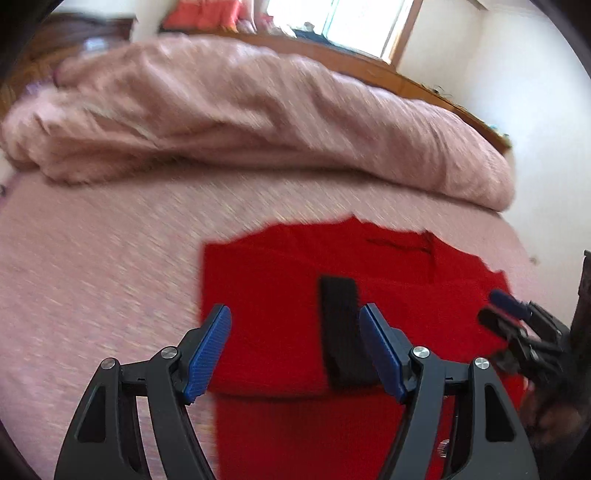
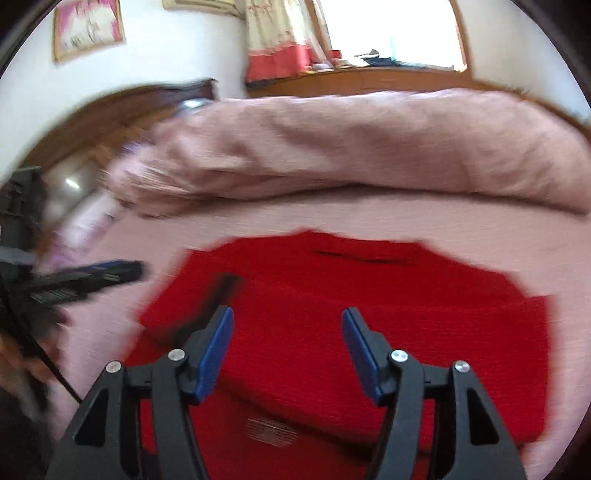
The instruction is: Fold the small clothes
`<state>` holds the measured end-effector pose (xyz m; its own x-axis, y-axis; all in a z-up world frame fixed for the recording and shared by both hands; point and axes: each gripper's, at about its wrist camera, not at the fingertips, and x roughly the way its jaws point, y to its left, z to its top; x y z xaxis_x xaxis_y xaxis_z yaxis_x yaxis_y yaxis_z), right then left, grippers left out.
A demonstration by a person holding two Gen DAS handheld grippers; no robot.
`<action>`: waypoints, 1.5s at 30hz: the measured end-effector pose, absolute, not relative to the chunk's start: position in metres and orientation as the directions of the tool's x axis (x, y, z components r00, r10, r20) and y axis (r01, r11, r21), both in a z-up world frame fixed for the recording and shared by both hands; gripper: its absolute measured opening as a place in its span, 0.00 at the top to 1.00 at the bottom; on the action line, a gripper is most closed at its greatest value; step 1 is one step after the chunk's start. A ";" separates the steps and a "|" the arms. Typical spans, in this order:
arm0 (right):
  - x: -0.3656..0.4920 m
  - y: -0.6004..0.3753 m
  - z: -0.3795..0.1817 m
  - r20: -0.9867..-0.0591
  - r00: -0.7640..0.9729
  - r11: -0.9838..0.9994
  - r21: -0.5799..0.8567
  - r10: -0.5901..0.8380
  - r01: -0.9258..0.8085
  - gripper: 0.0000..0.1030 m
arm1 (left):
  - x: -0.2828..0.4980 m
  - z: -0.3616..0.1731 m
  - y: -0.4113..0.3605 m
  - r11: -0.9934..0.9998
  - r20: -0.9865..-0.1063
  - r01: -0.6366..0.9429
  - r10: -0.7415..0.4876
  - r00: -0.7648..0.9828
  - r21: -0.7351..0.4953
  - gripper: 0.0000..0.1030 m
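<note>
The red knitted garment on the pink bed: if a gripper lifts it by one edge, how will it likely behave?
The red knitted garment already lies folded over itself, so it is probably floppy and would drape. Its ribbed knit looks grippy rather than slippery. Spread flat on the soft pink bed sheet, it would likely bunch if pushed, not slide.

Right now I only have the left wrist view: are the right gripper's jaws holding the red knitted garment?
Observer: No; the right gripper has its jaws open over the red knitted garment, nothing between them.
Operator: Any marking on the cloth?
Observer: A small pale striped label on its near layer.
Operator: Anything on the wall?
Observer: A framed pink picture, upper left.
</note>
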<state>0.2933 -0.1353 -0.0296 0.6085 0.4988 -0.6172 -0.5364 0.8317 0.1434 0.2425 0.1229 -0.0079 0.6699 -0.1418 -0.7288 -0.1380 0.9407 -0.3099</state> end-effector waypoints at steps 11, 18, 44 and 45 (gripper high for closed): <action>0.326 -0.274 -0.052 -0.698 0.671 0.963 0.105 0.250 -0.250 0.38 | 0.281 -0.054 0.105 0.904 -0.772 -0.147 -0.247 0.586 -0.400 0.51; 0.336 -0.293 -0.065 -0.717 0.647 0.964 0.152 0.258 -0.217 0.82 | 0.282 -0.053 0.094 0.930 -0.782 -0.107 -0.228 0.580 -0.351 1.00; 0.335 -0.279 -0.072 -0.756 0.638 0.978 0.013 0.145 -0.206 0.83 | 0.280 -0.050 0.087 0.937 -0.753 -0.065 -0.233 0.616 -0.343 1.00; 0.335 -0.280 -0.070 -0.752 0.643 0.978 0.015 0.147 -0.207 0.83 | 0.280 -0.047 0.089 0.939 -0.745 -0.068 -0.223 0.629 -0.338 1.00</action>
